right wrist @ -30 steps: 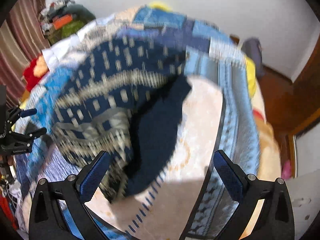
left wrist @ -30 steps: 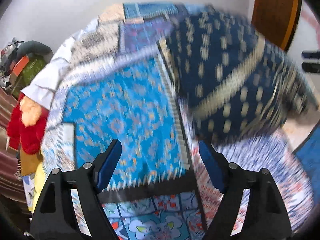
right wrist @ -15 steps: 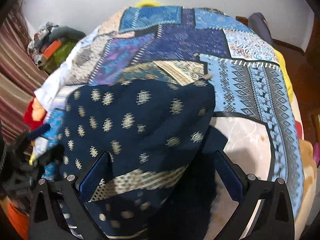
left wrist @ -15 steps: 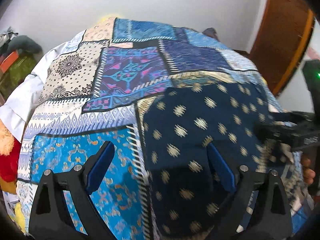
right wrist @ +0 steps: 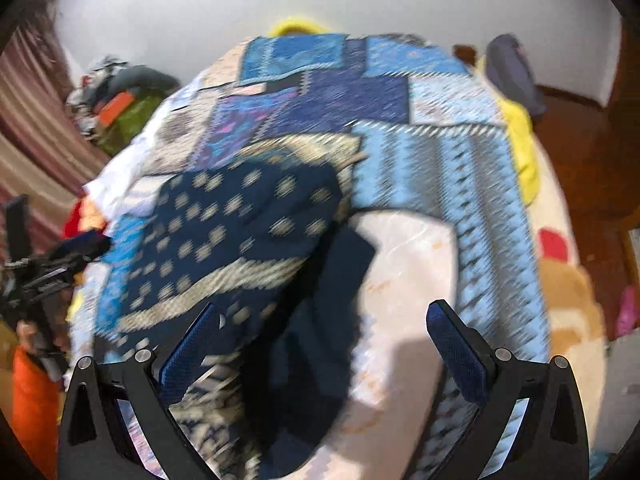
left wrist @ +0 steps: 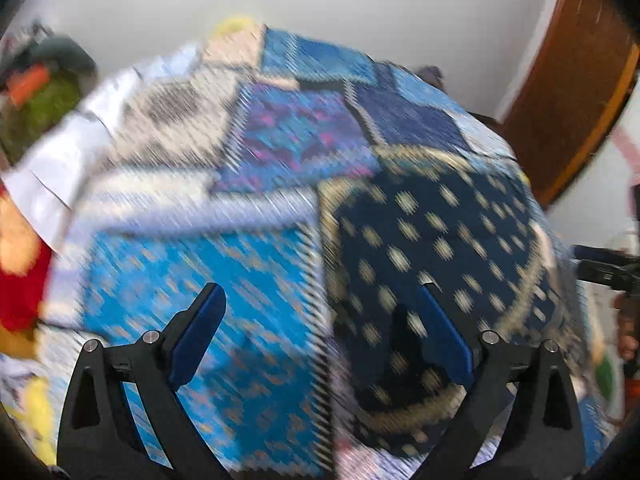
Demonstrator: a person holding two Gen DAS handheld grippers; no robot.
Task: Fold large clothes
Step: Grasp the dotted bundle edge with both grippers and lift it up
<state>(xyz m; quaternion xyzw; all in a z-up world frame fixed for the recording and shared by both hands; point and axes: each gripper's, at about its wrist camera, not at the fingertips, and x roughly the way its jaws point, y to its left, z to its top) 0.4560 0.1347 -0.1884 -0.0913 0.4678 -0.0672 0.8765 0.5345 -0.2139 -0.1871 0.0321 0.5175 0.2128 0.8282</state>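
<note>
— What do the left tongs [left wrist: 320,336] look like up close?

— Two black angular arms, each cut through with a triangular opening and each carrying a pair of round silver screws near the top. The fingers [left wrist: 198,334] are faced with flat blue pads.

— And the right tongs [right wrist: 324,354]?

— Same build — black frame, triangular cut-outs, silver screws. Their blue pads [right wrist: 454,354] show a fine cross-hatched texture.

— Anything of the person?

— Fingertips [left wrist: 626,344] wrapped round a black handle at the right edge of the left wrist view, and an orange sleeve [right wrist: 34,404] low on the left of the right wrist view. Both are blurred.
</note>
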